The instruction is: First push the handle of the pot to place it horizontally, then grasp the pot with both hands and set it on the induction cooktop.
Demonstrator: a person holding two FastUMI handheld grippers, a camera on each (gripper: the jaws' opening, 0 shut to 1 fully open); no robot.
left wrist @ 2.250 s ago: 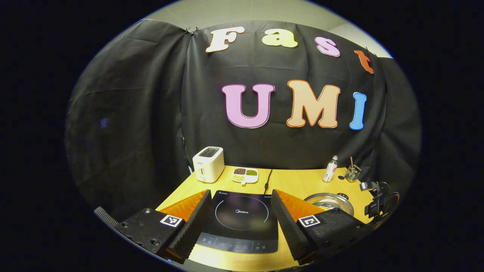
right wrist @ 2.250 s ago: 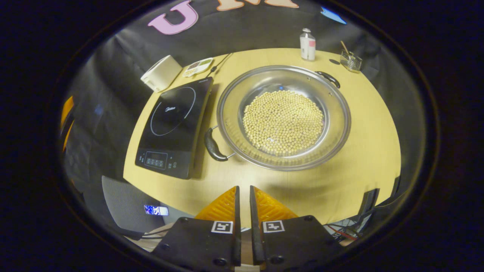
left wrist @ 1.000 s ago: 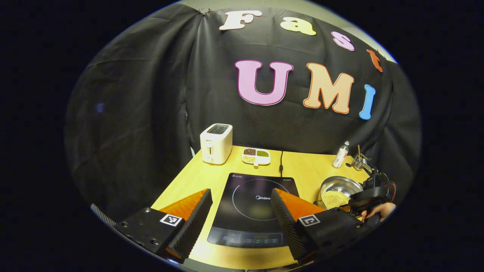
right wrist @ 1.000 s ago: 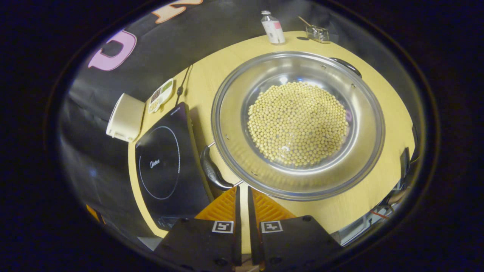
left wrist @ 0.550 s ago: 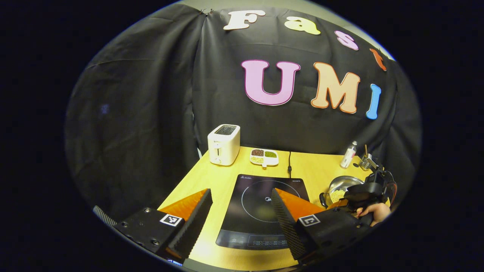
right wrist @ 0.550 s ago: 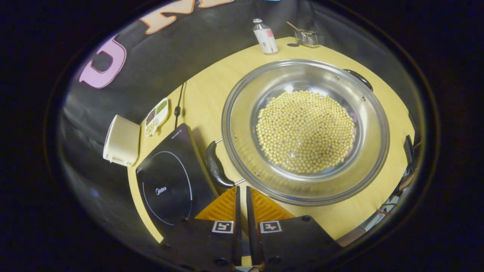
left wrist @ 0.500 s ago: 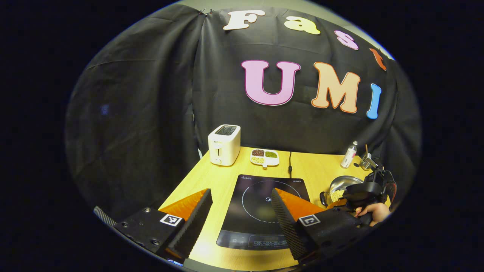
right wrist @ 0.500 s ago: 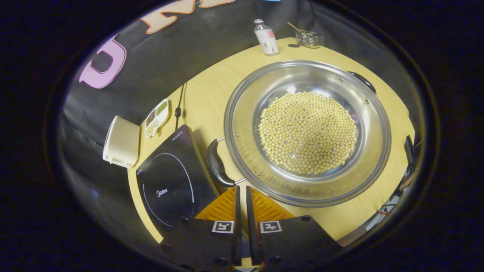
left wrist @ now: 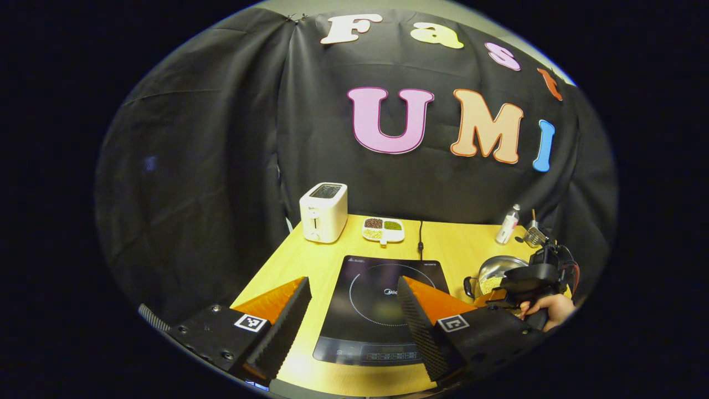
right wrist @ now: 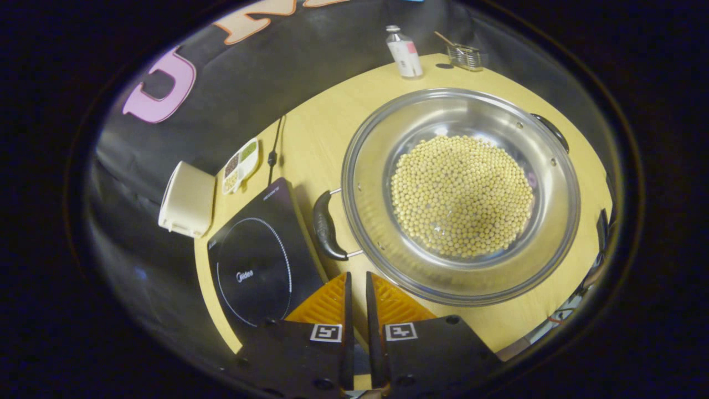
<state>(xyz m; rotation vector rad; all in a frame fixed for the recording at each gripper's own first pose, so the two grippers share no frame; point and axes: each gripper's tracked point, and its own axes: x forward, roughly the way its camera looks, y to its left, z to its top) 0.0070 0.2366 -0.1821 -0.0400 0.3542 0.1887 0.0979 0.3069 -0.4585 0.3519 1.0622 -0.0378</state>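
A wide steel pot (right wrist: 360, 183) full of pale beans sits on the wooden table, just right of the black induction cooktop (right wrist: 260, 266). Its near black handle (right wrist: 325, 227) lies between pot and cooktop; the far handle (right wrist: 549, 128) sticks out at the back right. My right gripper (right wrist: 355, 275) is shut with nothing in it, tips just below the near handle, by the pot's rim. In the left gripper view my left gripper (left wrist: 354, 282) is open above the cooktop (left wrist: 382, 302), and the pot (left wrist: 496, 271) and the hand-held right gripper (left wrist: 532, 280) are far right.
A white toaster (left wrist: 323, 212) and a divided dish of beans (left wrist: 383, 229) stand at the table's back. A small bottle (right wrist: 404, 51) and a glass holder with sticks (right wrist: 464, 55) sit behind the pot. The cooktop's cord (left wrist: 420, 241) runs to the back wall.
The right gripper has come down and forward from the table's front edge to the pot's near handle, staying shut; the handle has shifted slightly. The left gripper has drifted a little, still open.
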